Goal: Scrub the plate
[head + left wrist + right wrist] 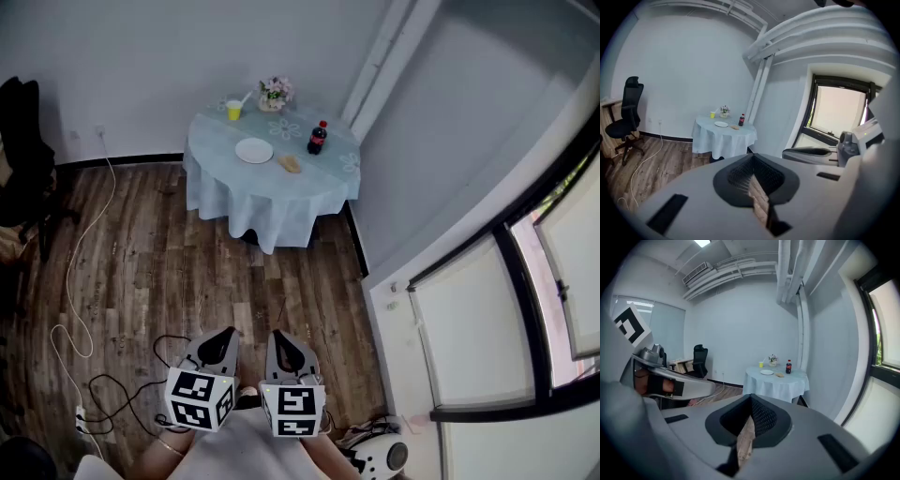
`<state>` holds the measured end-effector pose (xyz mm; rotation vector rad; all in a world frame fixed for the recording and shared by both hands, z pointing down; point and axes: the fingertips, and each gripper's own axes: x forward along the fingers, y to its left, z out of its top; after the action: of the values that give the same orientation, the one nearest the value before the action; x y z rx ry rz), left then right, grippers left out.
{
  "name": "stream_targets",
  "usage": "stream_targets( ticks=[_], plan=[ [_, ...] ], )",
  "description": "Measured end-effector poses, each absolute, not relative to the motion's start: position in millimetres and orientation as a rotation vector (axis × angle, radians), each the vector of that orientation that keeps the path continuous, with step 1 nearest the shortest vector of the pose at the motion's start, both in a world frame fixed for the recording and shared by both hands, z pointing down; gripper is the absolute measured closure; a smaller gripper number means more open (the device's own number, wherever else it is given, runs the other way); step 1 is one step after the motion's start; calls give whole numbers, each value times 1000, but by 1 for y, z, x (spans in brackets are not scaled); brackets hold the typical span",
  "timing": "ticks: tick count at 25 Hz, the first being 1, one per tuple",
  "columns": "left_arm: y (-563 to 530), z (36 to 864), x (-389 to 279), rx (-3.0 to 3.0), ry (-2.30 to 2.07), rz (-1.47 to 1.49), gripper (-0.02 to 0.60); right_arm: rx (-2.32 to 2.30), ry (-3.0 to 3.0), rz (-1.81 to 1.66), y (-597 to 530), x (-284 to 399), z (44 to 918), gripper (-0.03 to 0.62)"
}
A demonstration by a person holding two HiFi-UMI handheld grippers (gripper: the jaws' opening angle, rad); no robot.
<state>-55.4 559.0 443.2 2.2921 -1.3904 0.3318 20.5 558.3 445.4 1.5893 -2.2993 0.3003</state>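
A white plate point(254, 150) lies on a round table with a pale blue cloth point(272, 202) across the room. A brownish sponge-like piece point(291, 164) sits just right of the plate. Both grippers are far from the table, side by side at the bottom of the head view. My left gripper point(222, 337) is shut with nothing in it, and so is my right gripper point(286, 339). The left gripper view shows the plate point(721, 124) small and distant beyond the shut jaws. In the right gripper view the plate point(767, 372) is equally far off.
On the table also stand a cola bottle point(318, 138), a yellow cup point(233, 110) and a small flower pot point(275, 94). A black office chair point(23, 150) stands at the left. White and black cables point(84, 272) trail over the wooden floor. A window wall point(487, 309) runs along the right.
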Motion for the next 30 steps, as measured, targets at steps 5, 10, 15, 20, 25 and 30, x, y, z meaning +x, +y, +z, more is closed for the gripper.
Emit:
stream_targets(
  ticks=[5,10,15,20,25,30],
  plan=[
    [557,445,-55,2296,-1385,319,574,1564,-2351,373,558,16,447,562],
    [543,448,-52,2308,-1358,315,572,1589,-2335,348,547,18,446,560],
    [524,448,-45,2319,-1307,300,572,1622,-2296,371,532,24,448,560],
    [496,454,-40,2312,-1266,317,574,1633,-2265,405,510,30,455,560],
    [464,457,-39,2309,-1248,325,572,1645,-2254,435,477,33,455,559],
    [426,463,-49,2284,-1252,319,572,1602,-2235,447,440,28,464,559]
  ],
)
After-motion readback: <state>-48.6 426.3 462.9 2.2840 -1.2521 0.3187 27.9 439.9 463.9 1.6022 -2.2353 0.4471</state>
